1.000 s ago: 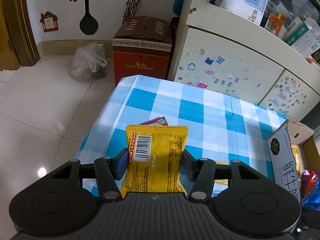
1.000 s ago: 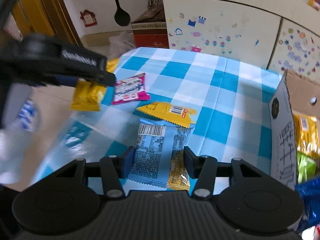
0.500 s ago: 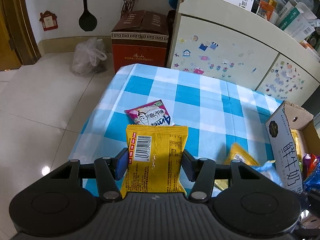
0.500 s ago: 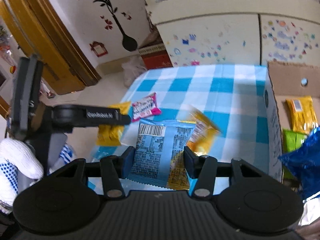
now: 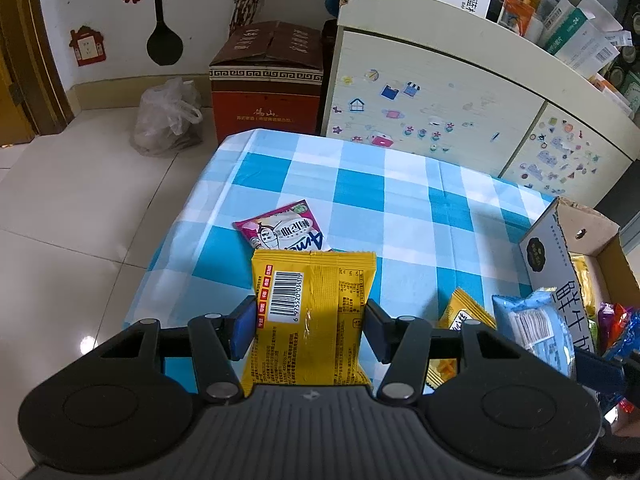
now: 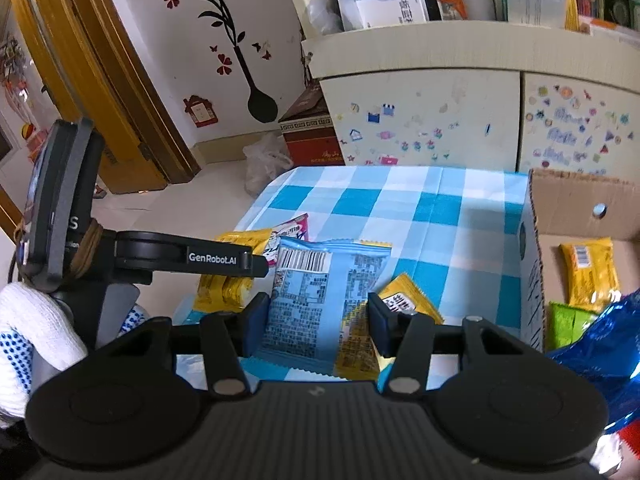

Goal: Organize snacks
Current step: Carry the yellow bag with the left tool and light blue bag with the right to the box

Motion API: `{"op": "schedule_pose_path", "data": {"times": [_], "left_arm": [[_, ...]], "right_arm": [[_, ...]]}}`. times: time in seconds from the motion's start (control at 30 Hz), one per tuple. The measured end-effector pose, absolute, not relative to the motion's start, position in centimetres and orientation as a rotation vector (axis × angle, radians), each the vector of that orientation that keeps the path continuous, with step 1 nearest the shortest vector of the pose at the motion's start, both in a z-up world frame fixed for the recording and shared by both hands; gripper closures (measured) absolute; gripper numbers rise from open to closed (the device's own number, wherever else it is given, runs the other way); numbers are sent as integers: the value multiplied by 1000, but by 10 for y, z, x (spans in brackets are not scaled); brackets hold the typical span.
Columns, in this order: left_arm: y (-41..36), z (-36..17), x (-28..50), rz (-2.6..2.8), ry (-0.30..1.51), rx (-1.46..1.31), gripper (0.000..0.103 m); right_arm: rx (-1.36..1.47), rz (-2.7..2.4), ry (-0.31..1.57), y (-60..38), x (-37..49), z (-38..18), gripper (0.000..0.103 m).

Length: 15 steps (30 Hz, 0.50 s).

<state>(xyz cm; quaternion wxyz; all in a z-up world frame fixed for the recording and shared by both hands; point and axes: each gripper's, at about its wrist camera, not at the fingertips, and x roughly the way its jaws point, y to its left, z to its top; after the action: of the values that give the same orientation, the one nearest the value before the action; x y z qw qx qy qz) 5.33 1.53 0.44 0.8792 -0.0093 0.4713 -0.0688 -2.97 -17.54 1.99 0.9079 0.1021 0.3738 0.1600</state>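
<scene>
Our right gripper point(image 6: 316, 322) has its pads pressed on both sides of a light blue snack packet point(image 6: 320, 300), barcode side up, lifted above the blue-checked tablecloth point(image 6: 404, 208). Left of that packet we see our left gripper point(image 6: 240, 268), side on, closed on a yellow packet point(image 6: 224, 284), with our white dotted glove point(image 6: 28, 332) behind it. A pink packet point(image 6: 294, 226) lies on the cloth just beyond the blue packet, and an orange-yellow packet point(image 6: 404, 300) lies just right of it. Further right stands the open cardboard box point(image 6: 576, 208), holding a yellow packet point(image 6: 588, 268), a green one point(image 6: 568, 320) and a shiny blue wrapper point(image 6: 600, 344).
</scene>
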Motion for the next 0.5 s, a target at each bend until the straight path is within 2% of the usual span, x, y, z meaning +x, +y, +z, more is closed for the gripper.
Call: {"op": "schedule_pose_path", "data": {"times": [0.5], "left_arm": [[0, 23, 44, -155, 957, -5, 42]], "right_arm": [[198, 300, 731, -182, -34, 28, 51]]}}
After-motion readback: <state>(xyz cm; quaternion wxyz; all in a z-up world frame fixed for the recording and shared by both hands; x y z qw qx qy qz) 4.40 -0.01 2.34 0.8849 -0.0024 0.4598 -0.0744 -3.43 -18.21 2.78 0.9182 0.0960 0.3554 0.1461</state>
